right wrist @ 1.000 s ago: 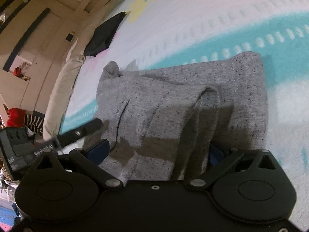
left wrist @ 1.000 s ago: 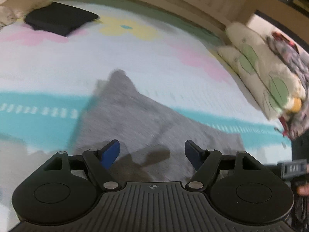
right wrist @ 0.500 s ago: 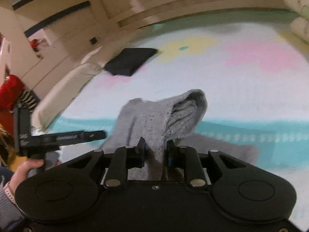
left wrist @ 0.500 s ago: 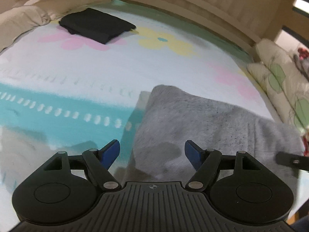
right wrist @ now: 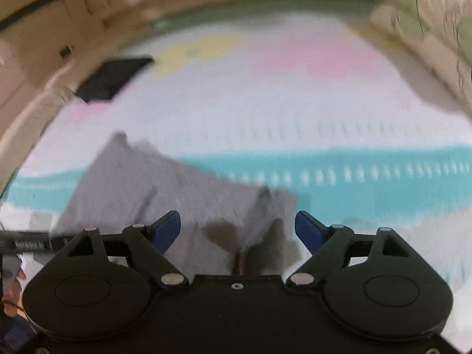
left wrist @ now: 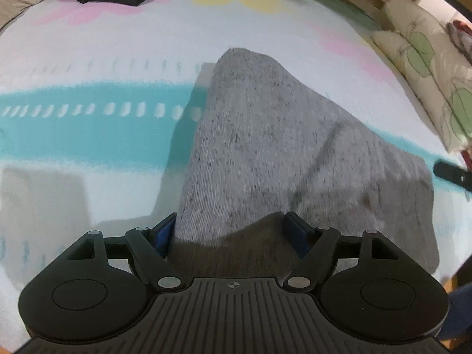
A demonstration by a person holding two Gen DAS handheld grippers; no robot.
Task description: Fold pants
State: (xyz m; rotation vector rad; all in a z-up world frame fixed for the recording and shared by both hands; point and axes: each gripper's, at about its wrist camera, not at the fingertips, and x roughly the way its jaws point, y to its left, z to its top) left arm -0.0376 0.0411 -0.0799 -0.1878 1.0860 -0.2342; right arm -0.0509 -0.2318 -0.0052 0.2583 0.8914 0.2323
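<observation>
Right tongs (right wrist: 237, 227) have let go since half a second ago and now sit spread above the bed (right wrist: 295, 112). Your left tongs (left wrist: 230, 231) moved in, spread, straddling the near edge of the gray pants (left wrist: 265, 153). Pants run from 6 toward 12 o'clock, so left is nearer.

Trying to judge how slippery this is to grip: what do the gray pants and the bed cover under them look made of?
The gray pants look like a soft heathered knit, probably cotton jersey: fine ribs and dark flecks, matte. The bed cover looks like a matte printed woven or quilted fabric, with stitch-like dashes; its fibre is unclear.
</observation>
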